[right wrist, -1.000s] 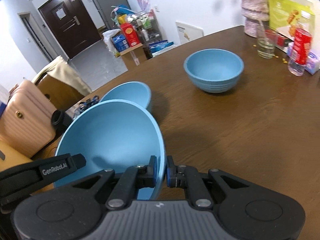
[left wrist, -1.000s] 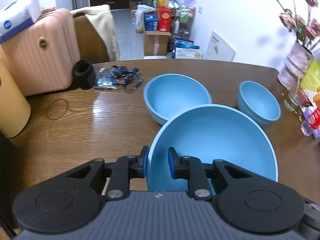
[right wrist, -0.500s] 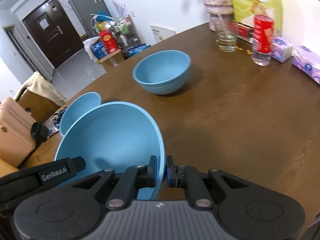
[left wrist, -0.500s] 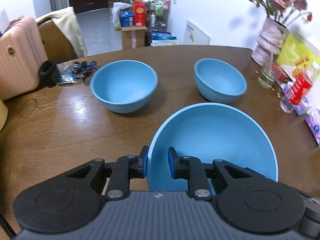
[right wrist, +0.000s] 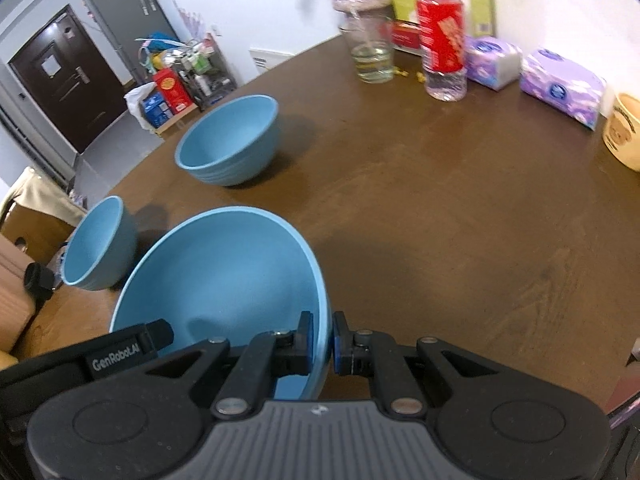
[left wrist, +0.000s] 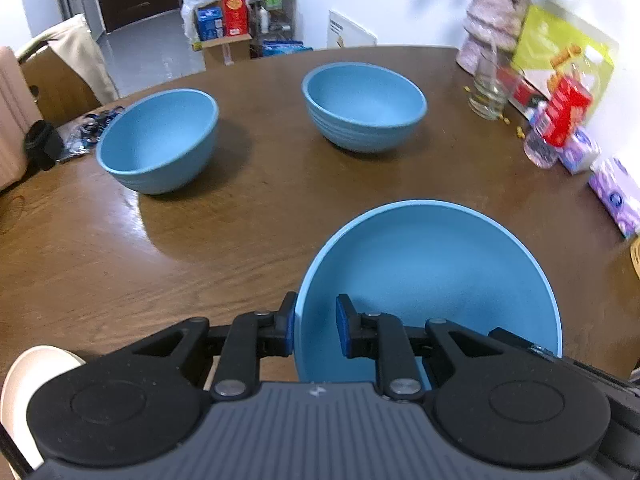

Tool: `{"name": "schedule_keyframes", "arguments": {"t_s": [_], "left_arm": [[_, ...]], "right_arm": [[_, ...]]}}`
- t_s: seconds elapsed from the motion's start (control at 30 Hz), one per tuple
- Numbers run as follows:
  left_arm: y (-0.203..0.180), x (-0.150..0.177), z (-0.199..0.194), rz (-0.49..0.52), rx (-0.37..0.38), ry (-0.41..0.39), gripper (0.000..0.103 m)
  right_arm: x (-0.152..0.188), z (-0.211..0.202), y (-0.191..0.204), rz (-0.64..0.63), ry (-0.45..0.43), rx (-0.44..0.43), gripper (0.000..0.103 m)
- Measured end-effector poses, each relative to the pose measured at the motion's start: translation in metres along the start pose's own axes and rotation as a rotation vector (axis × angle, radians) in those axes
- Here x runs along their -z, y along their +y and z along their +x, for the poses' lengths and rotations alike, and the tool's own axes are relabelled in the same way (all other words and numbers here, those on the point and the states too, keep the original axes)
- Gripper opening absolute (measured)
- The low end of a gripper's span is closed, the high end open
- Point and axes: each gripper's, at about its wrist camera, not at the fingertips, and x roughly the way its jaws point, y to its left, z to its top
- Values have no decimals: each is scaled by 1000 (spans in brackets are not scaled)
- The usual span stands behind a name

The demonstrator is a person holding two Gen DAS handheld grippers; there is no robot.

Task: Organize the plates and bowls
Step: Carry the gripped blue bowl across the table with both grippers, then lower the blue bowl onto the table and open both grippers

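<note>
Both grippers pinch the big blue bowl's (left wrist: 432, 276) rim, left gripper (left wrist: 316, 330) and right gripper (right wrist: 320, 340) on opposite sides, lower frame. I'd keep it level, then nest it carefully.

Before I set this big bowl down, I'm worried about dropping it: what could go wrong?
Both grippers, left and right, pinch only the big bowl's thin rim, so it might slip or tilt. Swinging it right could knock the bottle or glass. Lowering it carelessly might clip the nearer small bowl.

bowls (left wrist: 362, 106): 3 | tissue packs (right wrist: 562, 86): 2 | bottle (right wrist: 442, 42): 1 | glass (right wrist: 370, 54): 1
</note>
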Motion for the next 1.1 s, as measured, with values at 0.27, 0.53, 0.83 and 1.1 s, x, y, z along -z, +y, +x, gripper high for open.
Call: {"name": "schedule_keyframes", "arguments": {"t_s": [0.27, 0.53, 0.83, 1.1], "left_arm": [[-26, 11, 17, 34, 14, 36, 21], [-44, 17, 27, 61, 19, 56, 21], [-53, 26, 38, 86, 13, 82, 21], [-62, 31, 43, 115, 1, 82, 21]], "right_arm": [[2, 12, -32, 18, 8, 33, 9], [3, 18, -50, 16, 2, 52, 9], [6, 26, -62, 17, 12, 63, 9], [8, 30, -68, 20, 10, 65, 9]]}}
